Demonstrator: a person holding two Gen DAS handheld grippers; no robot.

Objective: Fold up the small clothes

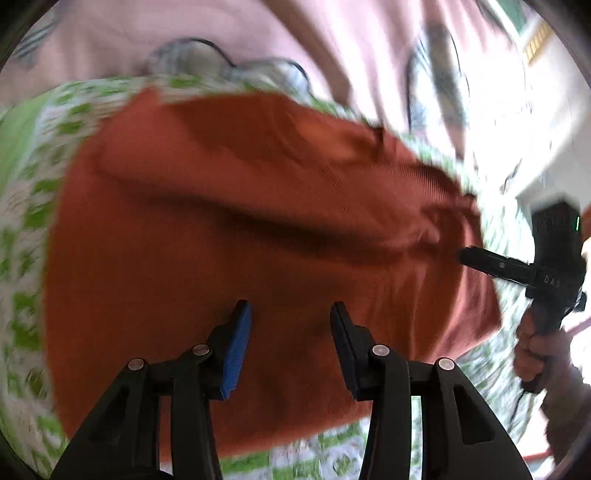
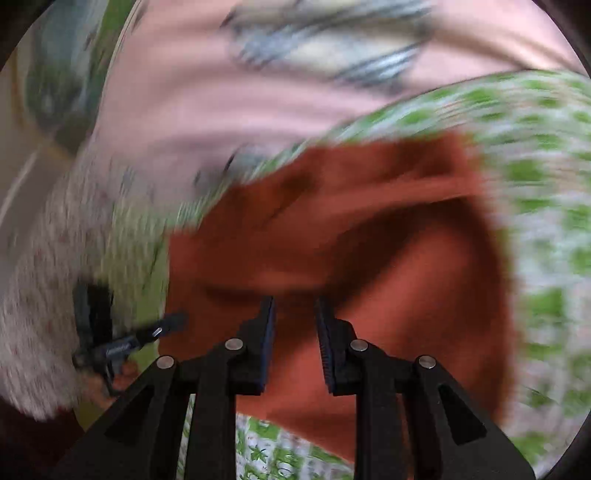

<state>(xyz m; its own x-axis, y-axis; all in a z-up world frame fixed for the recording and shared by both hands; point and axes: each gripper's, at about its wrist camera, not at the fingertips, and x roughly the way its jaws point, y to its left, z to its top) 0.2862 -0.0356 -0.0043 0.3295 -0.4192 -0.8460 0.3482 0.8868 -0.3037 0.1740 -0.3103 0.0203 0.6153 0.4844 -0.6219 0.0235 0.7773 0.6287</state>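
- A rust-orange garment (image 1: 236,229) is lying on a green-and-white patterned cloth (image 1: 33,206), taking up most of both wrist views.
- The garment is looking partly folded: a long raised crease is running across it, with a bunched corner at its right side in the left wrist view.
- In the right wrist view the garment (image 2: 388,258) is showing a curved fold arcing over its upper half, with the cloth (image 2: 546,206) lying around it to the right and below.
- The left gripper (image 1: 291,314) is hanging over the garment's near part, its jaws standing moderately apart with nothing between them; one blue pad is showing on its left finger.
- The right gripper (image 2: 294,308) is hovering over the garment's near middle, jaws standing narrowly apart, and no fabric is sitting pinched between the pads.
- From the left wrist view, the right gripper (image 1: 476,258) is reaching in from the right, its tips sitting at the bunched corner; whether it is touching is unclear through the blur.
- A hand (image 1: 532,354) is gripping that tool's handle.
- From the right wrist view, the left gripper (image 2: 166,325) is sitting at the garment's left edge.
- A pink sheet (image 1: 221,33) with dark printed motifs is lying beyond the cloth.
- Both views are blurring heavily.
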